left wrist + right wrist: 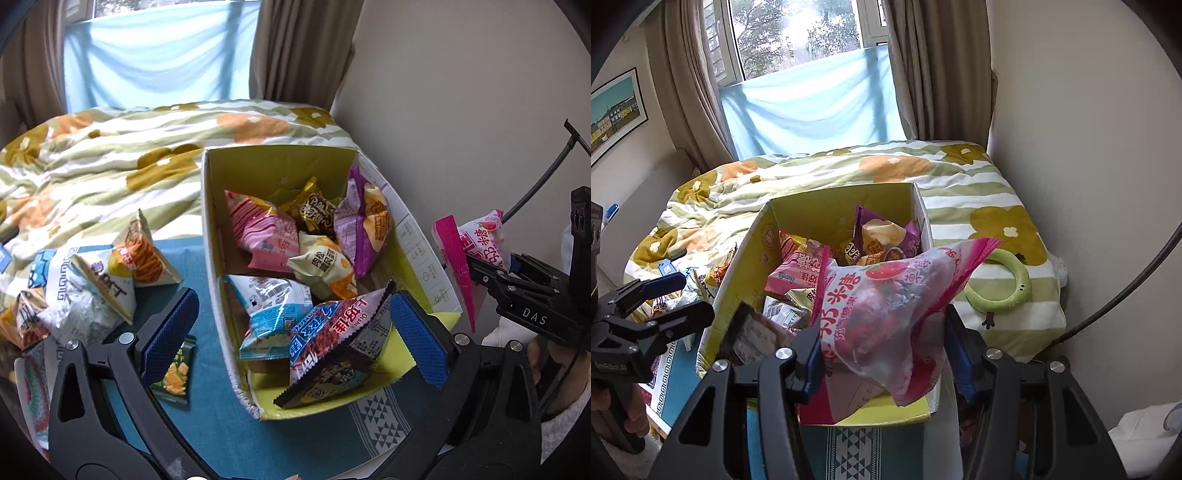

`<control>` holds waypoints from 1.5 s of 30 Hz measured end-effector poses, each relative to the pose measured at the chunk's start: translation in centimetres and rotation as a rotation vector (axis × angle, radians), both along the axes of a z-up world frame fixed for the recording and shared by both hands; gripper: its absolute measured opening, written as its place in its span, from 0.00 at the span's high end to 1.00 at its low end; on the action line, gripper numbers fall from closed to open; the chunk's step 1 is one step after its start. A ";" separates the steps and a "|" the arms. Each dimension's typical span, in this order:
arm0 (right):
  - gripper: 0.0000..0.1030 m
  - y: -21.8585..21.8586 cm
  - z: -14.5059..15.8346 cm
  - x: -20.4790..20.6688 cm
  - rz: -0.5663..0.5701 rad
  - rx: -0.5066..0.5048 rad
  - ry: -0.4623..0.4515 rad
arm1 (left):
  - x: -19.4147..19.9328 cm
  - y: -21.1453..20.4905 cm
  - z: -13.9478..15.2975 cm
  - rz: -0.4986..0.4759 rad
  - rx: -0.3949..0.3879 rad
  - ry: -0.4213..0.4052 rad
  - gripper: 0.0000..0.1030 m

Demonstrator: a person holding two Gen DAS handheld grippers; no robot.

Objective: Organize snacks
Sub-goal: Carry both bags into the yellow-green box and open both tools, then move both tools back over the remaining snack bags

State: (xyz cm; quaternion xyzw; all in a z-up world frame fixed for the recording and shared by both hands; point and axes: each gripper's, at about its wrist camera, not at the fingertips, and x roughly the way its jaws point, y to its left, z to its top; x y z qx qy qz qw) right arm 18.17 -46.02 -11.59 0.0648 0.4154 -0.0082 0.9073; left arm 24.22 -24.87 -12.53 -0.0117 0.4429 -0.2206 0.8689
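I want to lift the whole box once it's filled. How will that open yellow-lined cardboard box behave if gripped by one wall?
The cardboard box would probably flex: its walls look thin and its near flap is already folded flat. Filled with puffy snack packets, it is likely light, but it may tilt and spill loose packets.

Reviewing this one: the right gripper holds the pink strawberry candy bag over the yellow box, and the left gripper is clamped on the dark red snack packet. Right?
Not quite. The left gripper is open; in the left wrist view the dark red snack packet lies between its pads unclamped, in the yellow box. The right gripper does hold the pink strawberry candy bag.
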 end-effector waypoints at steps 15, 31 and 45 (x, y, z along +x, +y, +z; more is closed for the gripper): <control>0.48 0.9 -3.6 2.5 0.081 0.074 0.117 | -2.7 5.0 -0.3 0.146 0.072 0.006 0.01; 0.03 1.3 -2.6 0.0 0.061 0.068 0.020 | -5.7 6.6 0.8 0.172 0.060 -0.034 0.01; 0.03 5.6 2.3 -1.2 0.183 0.048 -0.037 | -7.8 10.4 4.1 0.258 0.110 -0.103 0.01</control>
